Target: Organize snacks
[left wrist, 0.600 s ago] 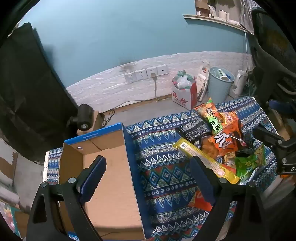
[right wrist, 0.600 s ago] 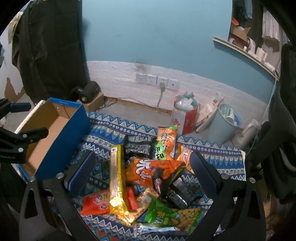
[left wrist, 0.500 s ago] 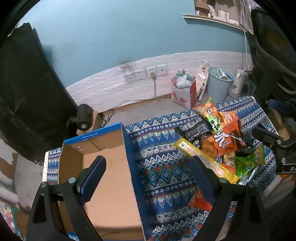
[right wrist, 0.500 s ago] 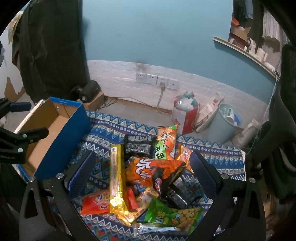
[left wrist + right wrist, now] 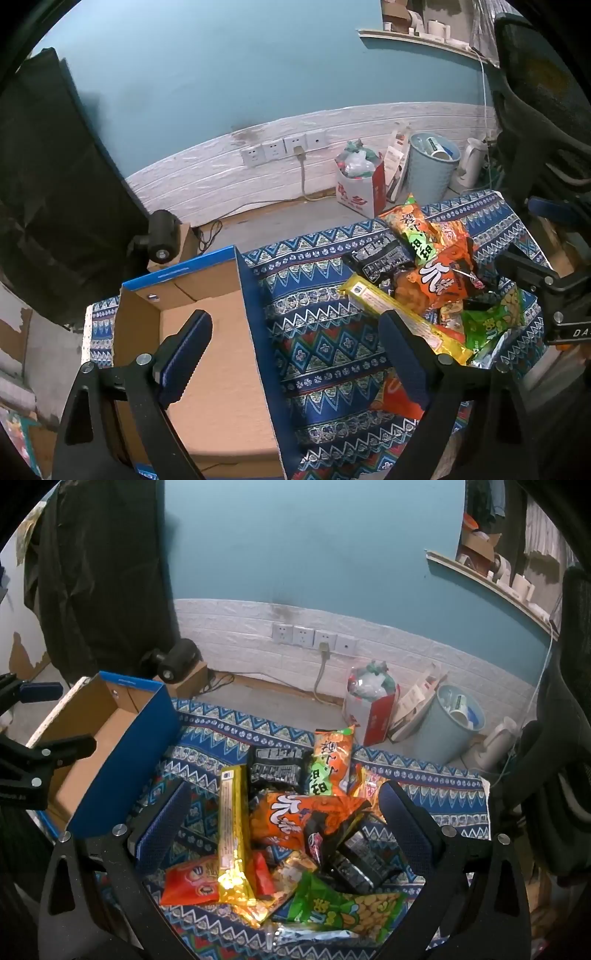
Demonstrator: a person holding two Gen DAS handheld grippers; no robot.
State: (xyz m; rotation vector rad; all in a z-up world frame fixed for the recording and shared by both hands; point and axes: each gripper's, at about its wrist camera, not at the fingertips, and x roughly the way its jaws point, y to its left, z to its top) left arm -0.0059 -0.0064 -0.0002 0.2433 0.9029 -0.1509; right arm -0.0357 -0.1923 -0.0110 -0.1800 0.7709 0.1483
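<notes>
Both tongs released, nothing gripped. Left gripper hangs with its left finger over the box and its right finger at the edge of the snack pile. Right gripper spread wide above the pile itself.

Cardboard box: open-top rectangle, blue outside, raw brown matte inside, on the left of the table. Tablecloth: woven-looking blue fabric, zigzag and diamond bands.

Snack pile sits right of the box on the cloth, all outside the box. Glossy crinkled plastic throughout: long flat yellow foil bar pack, orange bag, black pack, green peanut bag, small red pouch.

Left wrist view alone shows the box floor. Right wrist view alone shows the near side of the pile: red pouch whole, plus a silvery wrapper.
</notes>
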